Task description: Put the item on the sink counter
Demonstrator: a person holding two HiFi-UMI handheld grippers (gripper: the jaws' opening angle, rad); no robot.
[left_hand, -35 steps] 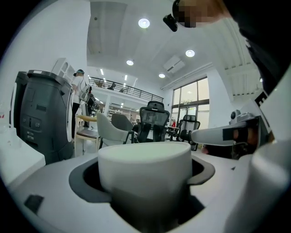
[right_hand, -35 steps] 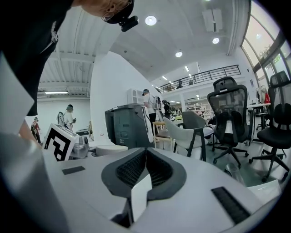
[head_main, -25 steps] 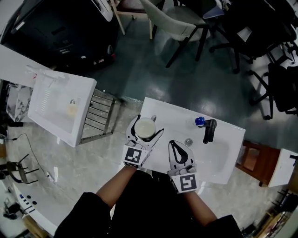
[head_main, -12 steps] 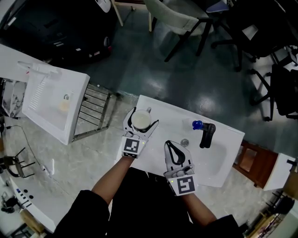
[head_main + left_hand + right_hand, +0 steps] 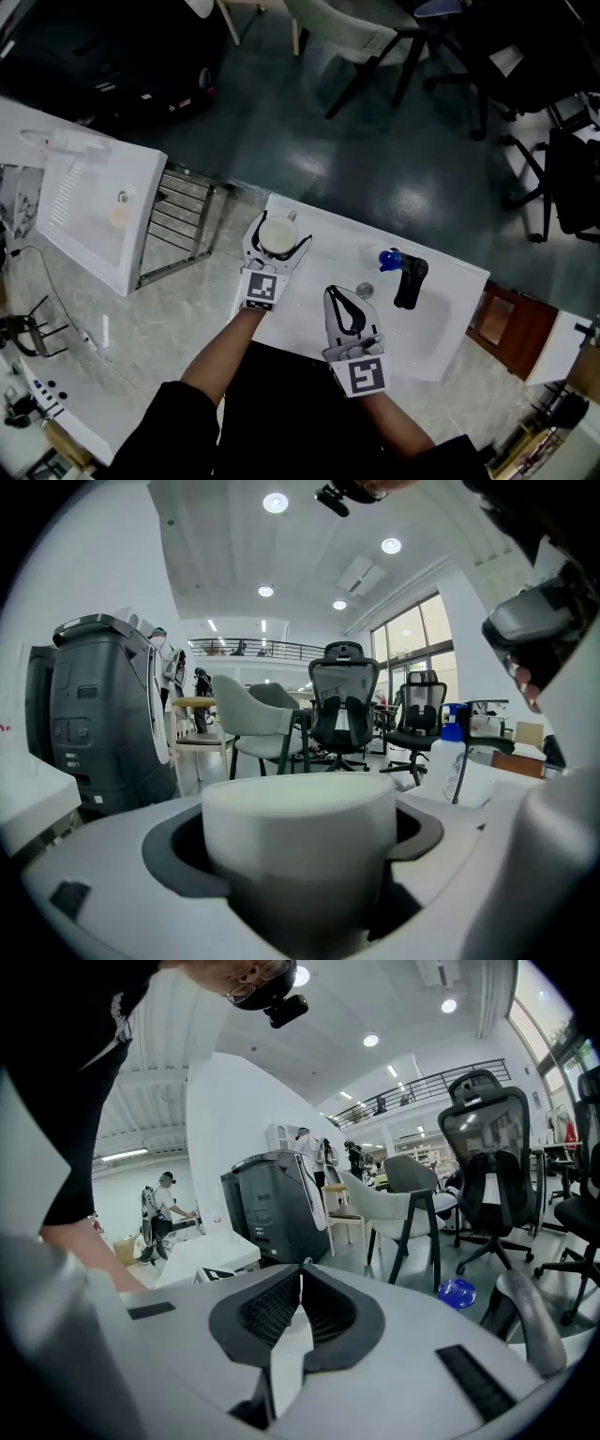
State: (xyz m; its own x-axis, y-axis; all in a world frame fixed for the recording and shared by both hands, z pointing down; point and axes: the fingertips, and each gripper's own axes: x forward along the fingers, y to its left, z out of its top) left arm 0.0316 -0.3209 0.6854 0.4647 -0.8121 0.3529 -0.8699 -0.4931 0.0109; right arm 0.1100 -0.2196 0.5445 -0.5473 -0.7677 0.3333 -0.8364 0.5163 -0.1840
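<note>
- Sink counter (image 5: 323,242), white, lies across the middle of the head view, with its basin toward 4 o'clock.
- Left gripper (image 5: 277,236) (image 5: 298,855) is over the counter's end at 9 o'clock. Its jaws are clamped on the two sides of the cup (image 5: 277,233) (image 5: 298,827).
- Right gripper (image 5: 345,306) (image 5: 300,1309) is at 5 o'clock from the left one, by the counter's near edge. Its jaws are pressed together with nothing between them.
- Faucet (image 5: 409,281), black, stands at 3 o'clock from the cup, well apart.
- The cup is white and upright, above the counter. Whether it touches the surface, I cannot tell.
- Bottle (image 5: 389,259) with a blue cap stands just at 10 o'clock of the faucet.
</note>
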